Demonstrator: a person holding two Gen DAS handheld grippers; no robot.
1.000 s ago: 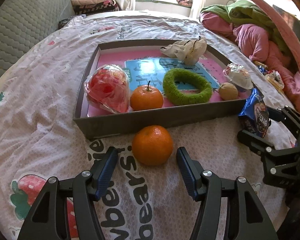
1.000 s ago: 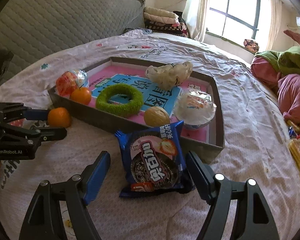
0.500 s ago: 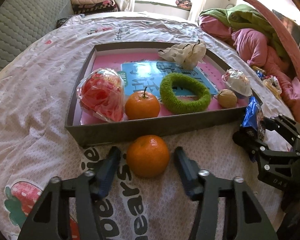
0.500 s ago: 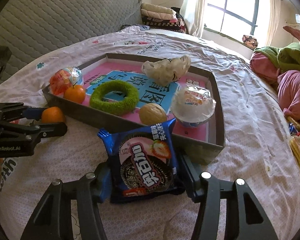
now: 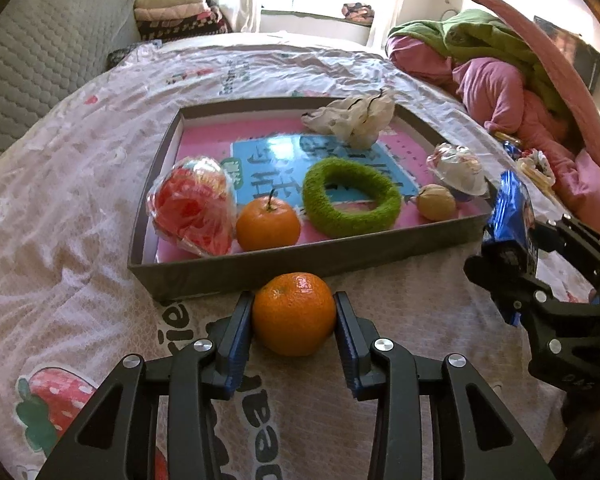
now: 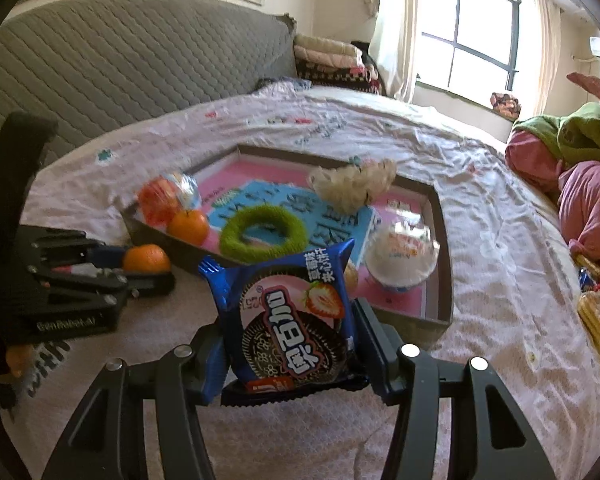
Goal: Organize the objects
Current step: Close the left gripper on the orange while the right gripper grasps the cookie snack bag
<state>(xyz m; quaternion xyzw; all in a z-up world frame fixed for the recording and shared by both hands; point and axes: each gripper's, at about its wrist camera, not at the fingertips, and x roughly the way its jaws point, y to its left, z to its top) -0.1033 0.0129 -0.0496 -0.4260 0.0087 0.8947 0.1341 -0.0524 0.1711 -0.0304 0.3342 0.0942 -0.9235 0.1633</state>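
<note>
Tangerine (image 5: 294, 314) is gripped by the left tool (image 5: 294, 320): both blue pads are pressed on its sides after the jaws have just been closing, and the fruit sits on the bed sheet (image 5: 60, 208) just near of the tray's near wall (image 5: 300, 260). Cookie packet (image 6: 290, 320) is clamped by the right tool (image 6: 288, 344), pads on the two long edges, the packet standing up off the sheet at the tray's near right corner. Grip on the right seems settled; the wrapper looks bowed between the pads.

Tray holds, from left to right along the near side, a red wrapped ball (image 5: 192, 208), a second tangerine (image 5: 268, 222), a green ring (image 5: 350, 198), a walnut-like nut (image 5: 436, 202) and a white cup (image 5: 458, 170); a crumpled bag (image 5: 352, 120) lies at the far side.

Step in hand is judged as lifting both items over the wall into the tray. The tangerine should be raised clear of the wall before being carried far, since it is nearly touching it. A free spot is best sought behind the fruit already there or on the pink area at far left. The packet should be kept from being squeezed harder, as the wrapper may slip or crush; it can be laid flat on free floor at the tray's far right, clear of the cup.
</note>
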